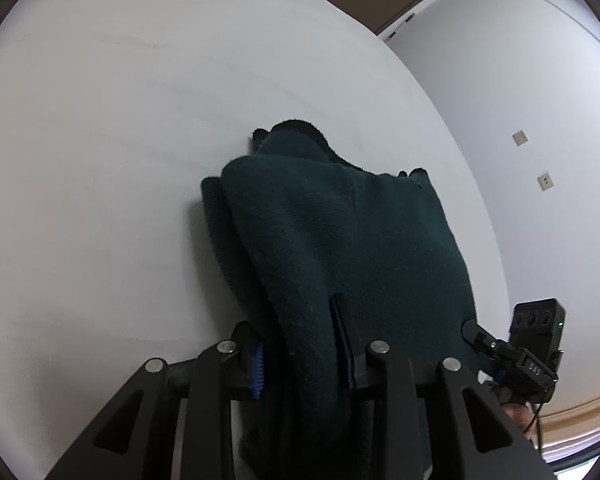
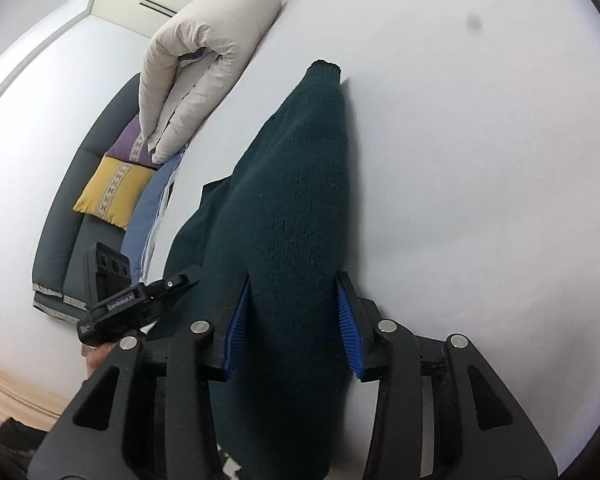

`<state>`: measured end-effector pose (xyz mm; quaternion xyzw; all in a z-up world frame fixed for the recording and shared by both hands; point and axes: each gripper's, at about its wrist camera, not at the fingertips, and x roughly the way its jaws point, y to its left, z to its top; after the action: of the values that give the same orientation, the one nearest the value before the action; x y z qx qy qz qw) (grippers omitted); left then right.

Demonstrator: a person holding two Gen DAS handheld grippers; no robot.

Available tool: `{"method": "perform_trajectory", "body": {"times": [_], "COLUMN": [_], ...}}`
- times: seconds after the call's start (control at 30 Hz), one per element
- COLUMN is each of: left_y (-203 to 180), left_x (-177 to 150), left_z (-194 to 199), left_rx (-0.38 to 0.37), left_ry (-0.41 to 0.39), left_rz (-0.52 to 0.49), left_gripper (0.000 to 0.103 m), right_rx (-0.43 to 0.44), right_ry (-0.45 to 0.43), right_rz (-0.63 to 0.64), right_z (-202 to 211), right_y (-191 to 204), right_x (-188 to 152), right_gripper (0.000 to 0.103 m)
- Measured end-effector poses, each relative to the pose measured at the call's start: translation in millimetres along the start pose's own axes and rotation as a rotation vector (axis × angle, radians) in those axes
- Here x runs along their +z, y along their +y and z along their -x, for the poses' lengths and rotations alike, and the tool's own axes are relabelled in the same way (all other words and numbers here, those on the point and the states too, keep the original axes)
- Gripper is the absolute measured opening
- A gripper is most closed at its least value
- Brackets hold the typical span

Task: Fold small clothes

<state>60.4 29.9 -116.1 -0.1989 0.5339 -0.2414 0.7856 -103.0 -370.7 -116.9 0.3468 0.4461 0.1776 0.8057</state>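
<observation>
Knitwear fills both views: a dark green sweater [image 1: 340, 232] draped over a white bed [image 1: 100, 160]. Left gripper [image 1: 300, 344] and right gripper [image 2: 296, 320] each pinch bunched fabric at 6 o'clock, apparently carrying 1 edge toward 12 o'clock to fold it.

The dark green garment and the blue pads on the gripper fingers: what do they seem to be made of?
The dark green garment looks like knitted yarn, perhaps wool or acrylic: fine knit rows and a matte, slightly fuzzy surface show. The blue pads look like moulded rubber or soft plastic with a matte finish, since fine ridges run across them. The right gripper and the left gripper both grip the garment.
</observation>
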Motion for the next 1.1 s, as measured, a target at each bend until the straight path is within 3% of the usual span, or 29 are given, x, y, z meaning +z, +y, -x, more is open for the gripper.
{"method": "perform_trajectory", "body": {"times": [0.2, 0.37, 0.53, 0.67, 0.83, 0.87, 0.93, 0.97, 1.07, 1.1], "left_y": [-2.0, 5.9, 8.1, -6.4, -40.5, -49.9, -70.6, -84.0, -112.6, -120.9], "left_x": [-3.1, -3.8, -7.6, -12.3, -31.2, -36.0, -45.6, -51.7, -63.8, -64.3], "left_z": [-3.3, -3.8, 14.5, 43.1, 88.2, 96.9, 114.8, 126.9, 155.7, 162.7], "left_rx": [-0.017, -0.039, -0.004, 0.072, 0.217, 0.246, 0.324, 0.377, 0.457, 0.47], "left_ry": [-0.014, -0.028, -0.076, -0.18, -0.371, -0.412, -0.509, -0.574, -0.741, -0.777], "left_rz": [0.02, 0.043, 0.007, -0.058, -0.2, -0.233, -0.304, -0.345, -0.433, -0.447], "left_gripper": [0.036, 0.038, 0.04, 0.045, 0.079, 0.082, 0.099, 0.103, 0.103, 0.103], "right_rx": [0.024, 0.038, 0.013, -0.072, -0.168, -0.188, -0.255, -0.288, -0.358, -0.386], "right_ry": [-0.007, -0.014, -0.021, -0.073, -0.183, -0.207, -0.262, -0.287, -0.363, -0.399], "right_rz": [-0.005, -0.006, -0.013, 0.028, 0.071, 0.086, 0.143, 0.176, 0.27, 0.304], "right_z": [-5.9, -16.7, -2.6, 19.4, 58.7, 65.9, 80.0, 85.8, 102.9, 109.4], "right_y": [-5.8, -2.9, 0.7, 9.8, 24.7, 30.2, 47.7, 57.5, 87.5, 99.3], "right_x": [-1.3, 19.1, 21.3, 24.7, 23.7, 22.9, 20.6, 19.7, 17.3, 16.2], "right_gripper": [0.042, 0.043, 0.045, 0.046, 0.047, 0.047, 0.047, 0.047, 0.055, 0.066]}}
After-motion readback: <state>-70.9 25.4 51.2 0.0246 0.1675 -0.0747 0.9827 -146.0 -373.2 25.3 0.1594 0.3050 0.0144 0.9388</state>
